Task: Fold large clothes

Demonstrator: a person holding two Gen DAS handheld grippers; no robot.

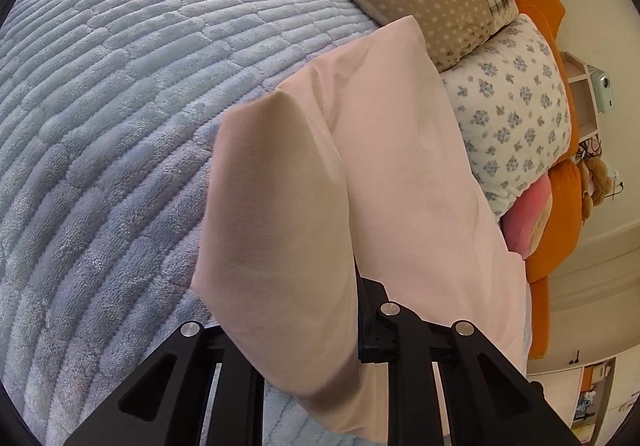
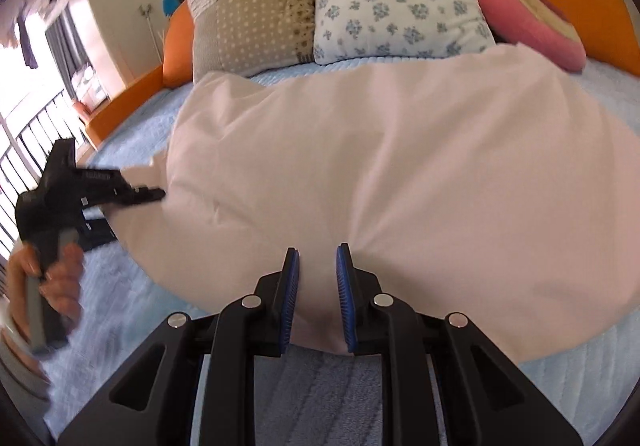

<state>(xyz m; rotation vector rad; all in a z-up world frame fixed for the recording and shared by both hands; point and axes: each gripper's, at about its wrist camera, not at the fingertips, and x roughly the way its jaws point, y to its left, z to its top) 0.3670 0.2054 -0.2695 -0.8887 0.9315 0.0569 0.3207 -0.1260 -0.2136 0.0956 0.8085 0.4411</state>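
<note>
We are pinching pink cloth (image 2: 400, 173) near hem: right gripper (image 2: 318, 286) clamping at 6 o'clock, left gripper (image 2: 136, 195) clamping at 9 (long axis running 9-to-3).

Left gripper (image 2: 154, 194) fingers nearly closed, hand (image 2: 48, 278) on its handle, right gripper (image 2: 318, 288) fingers narrowly parted

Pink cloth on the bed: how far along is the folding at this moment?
Early. Done: the pink cloth is laid out on the blue bedspread near the pillows. In hand: the right gripper pinches the near edge, and the left gripper is clamped on the cloth's side, with fabric draped over it. Left: no finished fold shows yet; the cloth is still loose and billowy.
</note>
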